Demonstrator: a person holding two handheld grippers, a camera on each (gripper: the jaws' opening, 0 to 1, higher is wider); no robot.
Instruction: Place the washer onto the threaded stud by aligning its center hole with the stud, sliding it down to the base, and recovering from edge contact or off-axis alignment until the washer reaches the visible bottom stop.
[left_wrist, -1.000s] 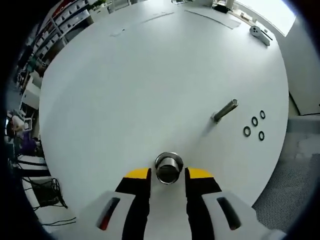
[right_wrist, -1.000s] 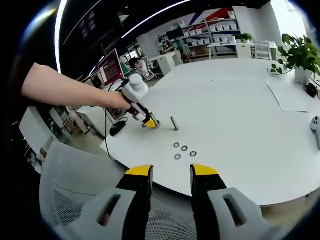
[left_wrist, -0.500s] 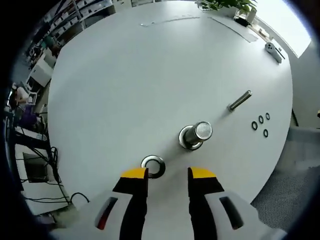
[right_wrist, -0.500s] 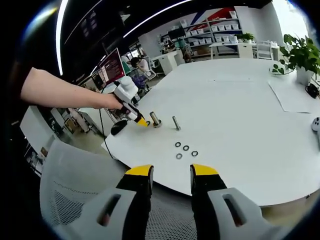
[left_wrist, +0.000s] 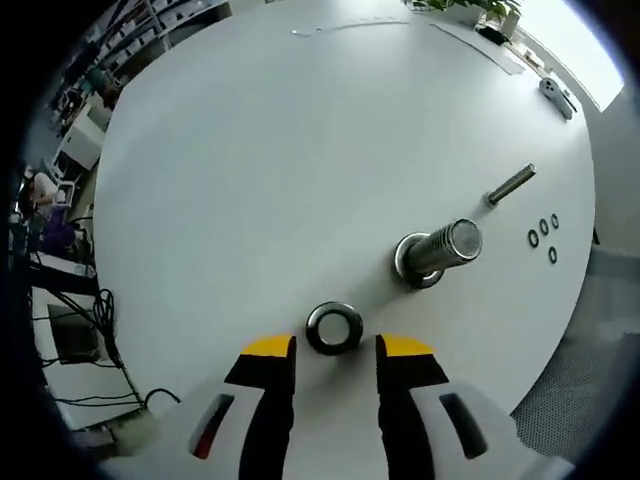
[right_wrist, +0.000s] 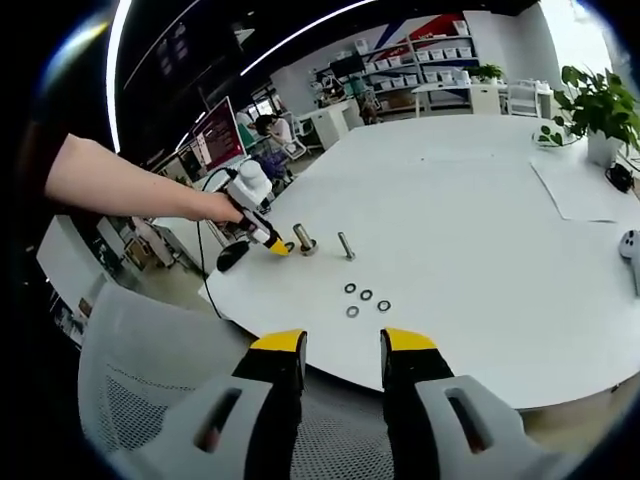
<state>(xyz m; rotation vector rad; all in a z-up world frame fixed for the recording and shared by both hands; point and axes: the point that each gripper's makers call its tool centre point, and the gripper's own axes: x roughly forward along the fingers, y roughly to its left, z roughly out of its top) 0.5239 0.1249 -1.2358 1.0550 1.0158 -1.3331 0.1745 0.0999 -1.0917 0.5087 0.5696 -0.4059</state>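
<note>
A large metal washer (left_wrist: 335, 328) lies flat on the white table (left_wrist: 260, 150), just ahead of my left gripper (left_wrist: 336, 348) and in line with the gap between its jaws. The jaws stand open and do not touch the washer. The thick threaded stud (left_wrist: 437, 250) stands on its base flange to the right and farther off. In the right gripper view a person's hand holds the left gripper (right_wrist: 279, 247) low at the table edge, left of the stud (right_wrist: 303, 238). My right gripper (right_wrist: 340, 352) is open and holds nothing, off the table's near edge.
A thin bolt (left_wrist: 511, 185) stands beyond the stud, with small black washers (left_wrist: 544, 238) beside it. Those washers (right_wrist: 366, 296) lie near the table's front. A mesh chair (right_wrist: 130, 380) sits below my right gripper. A potted plant (right_wrist: 598, 105) and paper (right_wrist: 580, 190) are far right.
My left gripper has drawn back from the thick stud, which a second ago stood between its jaws. The large washer now lies on the table ahead of its tips. The right gripper has barely moved.
</note>
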